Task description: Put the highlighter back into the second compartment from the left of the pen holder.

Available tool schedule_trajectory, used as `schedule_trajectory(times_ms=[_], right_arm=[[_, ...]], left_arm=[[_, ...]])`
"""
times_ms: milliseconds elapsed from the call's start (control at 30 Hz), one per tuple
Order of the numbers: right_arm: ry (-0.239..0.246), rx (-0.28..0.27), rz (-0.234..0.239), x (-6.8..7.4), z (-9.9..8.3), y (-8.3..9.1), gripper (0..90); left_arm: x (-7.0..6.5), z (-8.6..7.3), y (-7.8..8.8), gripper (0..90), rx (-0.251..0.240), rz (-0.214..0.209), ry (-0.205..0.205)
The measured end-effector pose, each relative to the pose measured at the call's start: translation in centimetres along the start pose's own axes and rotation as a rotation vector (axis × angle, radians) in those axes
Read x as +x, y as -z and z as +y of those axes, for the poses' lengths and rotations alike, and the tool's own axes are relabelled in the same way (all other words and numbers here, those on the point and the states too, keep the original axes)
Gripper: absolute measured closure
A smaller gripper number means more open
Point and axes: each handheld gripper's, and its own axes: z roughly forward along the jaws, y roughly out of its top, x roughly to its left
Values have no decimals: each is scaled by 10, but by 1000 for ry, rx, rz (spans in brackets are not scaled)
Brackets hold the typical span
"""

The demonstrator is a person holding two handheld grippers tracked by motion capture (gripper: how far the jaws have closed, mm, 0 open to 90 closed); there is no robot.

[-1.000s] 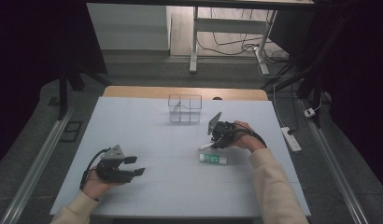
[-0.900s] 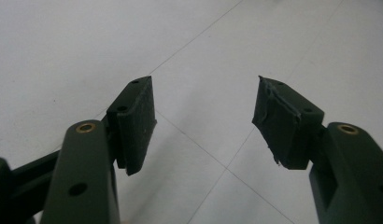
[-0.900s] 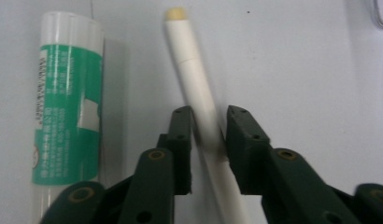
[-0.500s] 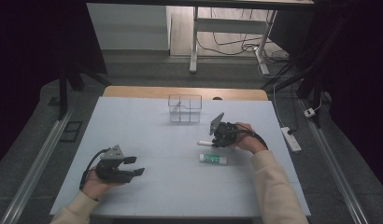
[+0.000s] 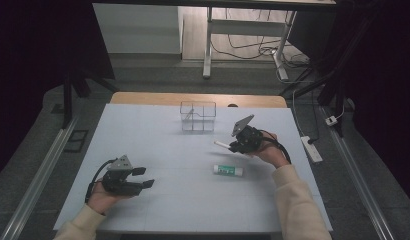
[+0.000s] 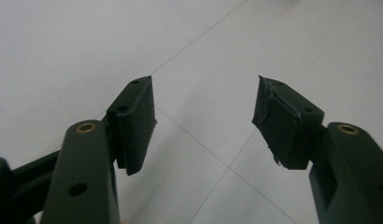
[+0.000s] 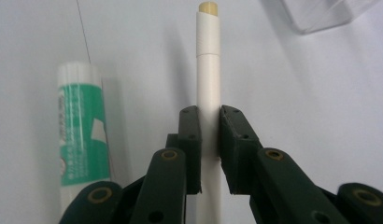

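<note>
My right gripper is shut on a slim white pen, held just above the table at the right of centre. In the right gripper view the pads clamp the pen at mid-length, and its tan tip points away from me. A white glue stick with a green label lies flat on the table just in front of that hand, and it lies left of the pen in the right gripper view. My left gripper rests near the front left, its jaws open and nothing between them.
A clear plastic box with a divider stands at the back middle of the pale table, and its corner shows in the right gripper view. A power strip lies off the table's right edge.
The right gripper has risen a little, lifting the white pen off the table and away from the glue stick. The left hand has stayed put.
</note>
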Motion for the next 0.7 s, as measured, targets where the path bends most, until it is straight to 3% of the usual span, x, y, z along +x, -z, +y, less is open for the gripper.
schedule_trajectory(times_ms=[367, 700], right_arm=[[-108, -148, -52, 8, -2, 21, 782], [-128, -232, -89, 15, -1, 31, 781]], left_arm=[[0, 0, 0, 380, -4, 6, 4], [1, 0, 1, 376, -8, 8, 4]])
